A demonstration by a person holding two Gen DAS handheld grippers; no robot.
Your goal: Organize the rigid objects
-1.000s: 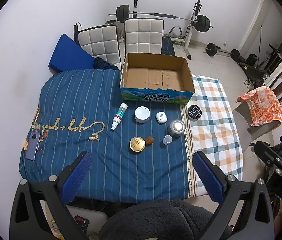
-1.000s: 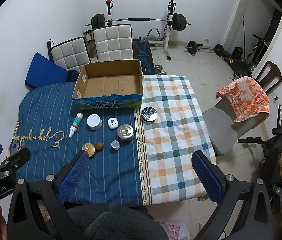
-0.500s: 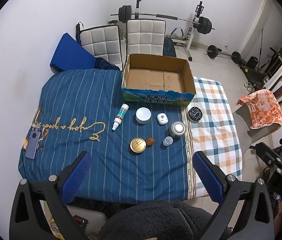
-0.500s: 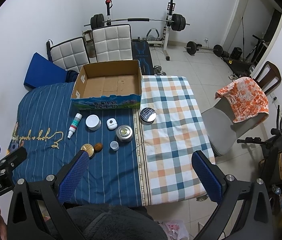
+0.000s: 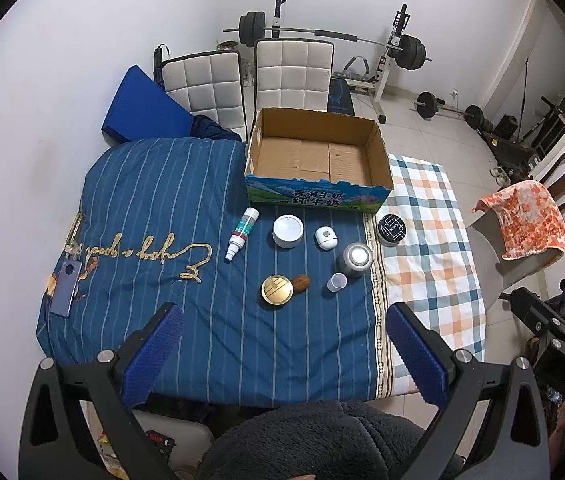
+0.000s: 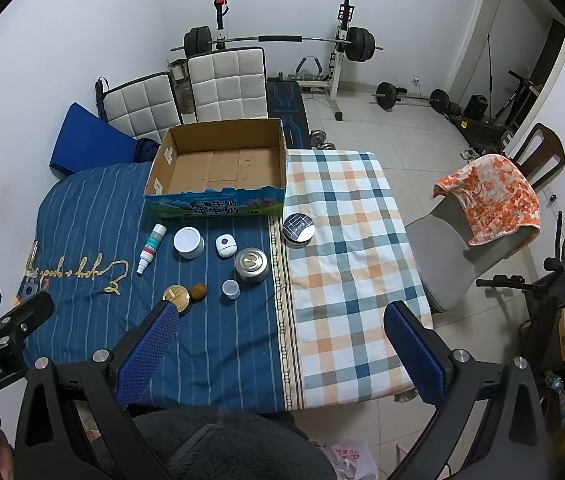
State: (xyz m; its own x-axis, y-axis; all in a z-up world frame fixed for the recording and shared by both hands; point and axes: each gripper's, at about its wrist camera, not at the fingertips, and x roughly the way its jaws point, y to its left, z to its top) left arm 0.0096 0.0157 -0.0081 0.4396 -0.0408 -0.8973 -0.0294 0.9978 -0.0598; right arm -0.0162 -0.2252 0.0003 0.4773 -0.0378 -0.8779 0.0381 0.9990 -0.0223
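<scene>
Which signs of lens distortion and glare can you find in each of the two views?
Left wrist view: a dark circular rim frames the picture, walls bow outward, and the metal tin's lid shines white. Right wrist view: same fisheye bending, the door frame curves, and glare whitens part of the black round tin's lid.

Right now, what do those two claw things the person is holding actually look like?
Each gripper has a black, angular frame with triangular cut-outs and silver bolts, ending in two fingers faced with textured blue pads. The left gripper shows them clearly, as does the right gripper. White lettering marks the bodies: "GenRobot.AI" on the left one, "DAS" on the right one. No cables show. A dark fuzzy sleeve sits below.
</scene>
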